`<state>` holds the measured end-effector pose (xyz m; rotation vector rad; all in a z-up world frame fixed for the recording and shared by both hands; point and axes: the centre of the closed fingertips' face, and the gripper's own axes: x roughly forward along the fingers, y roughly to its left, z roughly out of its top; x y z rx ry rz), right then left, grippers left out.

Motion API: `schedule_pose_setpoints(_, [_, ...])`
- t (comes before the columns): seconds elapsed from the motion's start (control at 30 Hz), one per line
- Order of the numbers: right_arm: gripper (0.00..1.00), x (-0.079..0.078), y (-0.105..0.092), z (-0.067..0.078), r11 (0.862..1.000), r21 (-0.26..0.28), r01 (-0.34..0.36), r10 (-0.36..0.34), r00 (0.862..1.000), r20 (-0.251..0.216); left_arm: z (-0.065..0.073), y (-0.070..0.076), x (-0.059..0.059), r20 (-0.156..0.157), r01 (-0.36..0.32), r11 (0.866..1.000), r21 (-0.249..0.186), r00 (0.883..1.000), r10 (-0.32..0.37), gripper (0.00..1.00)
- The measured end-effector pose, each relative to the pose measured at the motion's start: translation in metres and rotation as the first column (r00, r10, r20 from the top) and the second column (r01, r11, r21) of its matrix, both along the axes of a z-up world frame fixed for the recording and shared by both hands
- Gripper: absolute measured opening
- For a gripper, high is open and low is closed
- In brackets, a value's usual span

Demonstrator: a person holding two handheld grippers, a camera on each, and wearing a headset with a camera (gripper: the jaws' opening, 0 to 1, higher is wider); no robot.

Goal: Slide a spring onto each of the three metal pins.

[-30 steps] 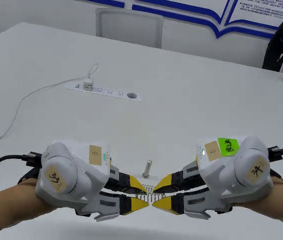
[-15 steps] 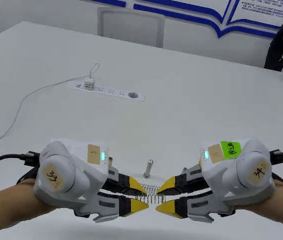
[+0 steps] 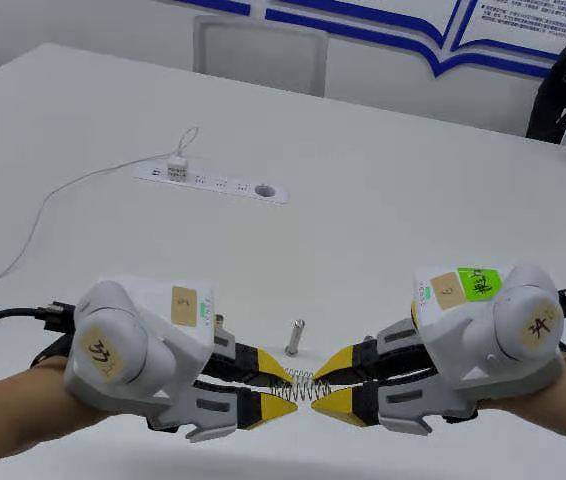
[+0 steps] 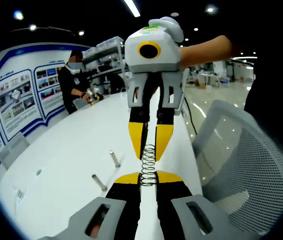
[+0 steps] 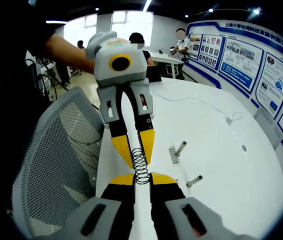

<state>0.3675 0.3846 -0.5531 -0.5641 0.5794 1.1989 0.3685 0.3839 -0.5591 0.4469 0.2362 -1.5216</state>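
Nearest, the left gripper (image 3: 285,392) and right gripper (image 3: 319,392) meet tip to tip, each clamped on one end of the spring (image 3: 303,384) strung between them. Just beyond, at 12 o'clock from the spring, a bare pin (image 3: 294,338) stands; a second pin (image 3: 219,322) peeks out at 10 o'clock, beside the left gripper. This looks like a handover: next, one gripper should let go, and the other should tip the spring upright and thread it over a pin

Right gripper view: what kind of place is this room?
Probably an office-style lab or showroom: blue-framed display boards line the wall, a mesh office chair stands by the white table, and other people stand further back.
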Motion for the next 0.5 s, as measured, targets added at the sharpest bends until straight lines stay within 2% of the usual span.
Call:
schedule_pose_setpoints(0.1, [0.11,0.000,0.003,0.005,1.000,0.029,0.004,-0.004,1.000,-0.009,0.000,0.001,0.001,0.007,-0.002,1.000,0.006,1.000,0.002,0.10])
schedule_pose_setpoints(0.23, [0.11,0.002,0.013,0.019,0.993,0.114,0.012,-0.011,1.000,-0.012,-0.001,0.001,0.004,0.012,-0.020,1.000,0.012,1.000,0.020,0.10])
schedule_pose_setpoints(0.37, [0.11,0.005,0.013,0.019,0.995,0.103,0.015,-0.015,1.000,-0.001,0.001,0.000,0.007,0.005,-0.040,0.999,0.007,0.999,0.040,0.10])
schedule_pose_setpoints(0.5, [0.11,0.007,0.015,0.024,0.991,0.133,0.030,-0.030,1.000,-0.006,0.003,0.000,0.009,-0.007,-0.053,0.999,-0.006,0.999,0.053,0.10])
